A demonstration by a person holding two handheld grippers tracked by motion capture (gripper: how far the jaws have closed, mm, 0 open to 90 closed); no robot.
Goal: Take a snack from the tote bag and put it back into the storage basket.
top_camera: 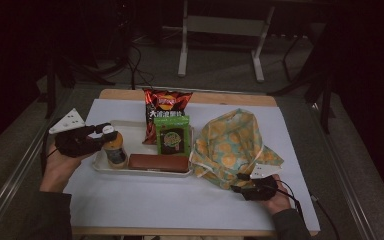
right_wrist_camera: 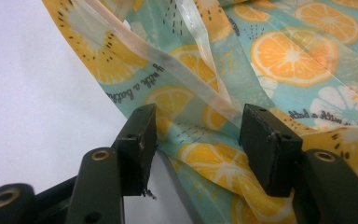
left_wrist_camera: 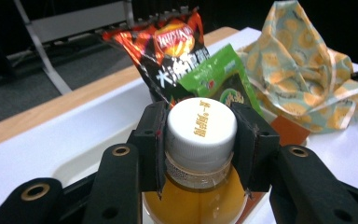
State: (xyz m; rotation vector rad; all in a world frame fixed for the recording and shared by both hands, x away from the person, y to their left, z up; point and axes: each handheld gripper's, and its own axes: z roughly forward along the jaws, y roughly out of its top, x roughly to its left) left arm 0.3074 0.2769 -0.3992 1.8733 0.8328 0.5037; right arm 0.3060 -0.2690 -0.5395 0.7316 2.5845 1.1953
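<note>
A bottle of orange drink [top_camera: 114,151] with a white cap [left_wrist_camera: 201,125] stands at the left end of a white tray [top_camera: 99,167]. My left gripper [top_camera: 107,132] comes in from the left and is shut on the bottle, its pads [left_wrist_camera: 150,140] pressing both sides of the cap. At the right lies a crumpled bag printed with orange slices [top_camera: 230,142]. My right gripper [top_camera: 241,188] rests at the bag's near edge, and its jaws stand open [right_wrist_camera: 196,140] over the bag's fabric [right_wrist_camera: 298,56] without pinching it.
On the tray also lie a red chips bag [top_camera: 167,102], a green snack packet [top_camera: 172,135] and a brown-red flat box [top_camera: 158,163]. A white sheet [top_camera: 180,200] covers the table. Beyond the far table edge stand frame legs [top_camera: 182,50] on the floor.
</note>
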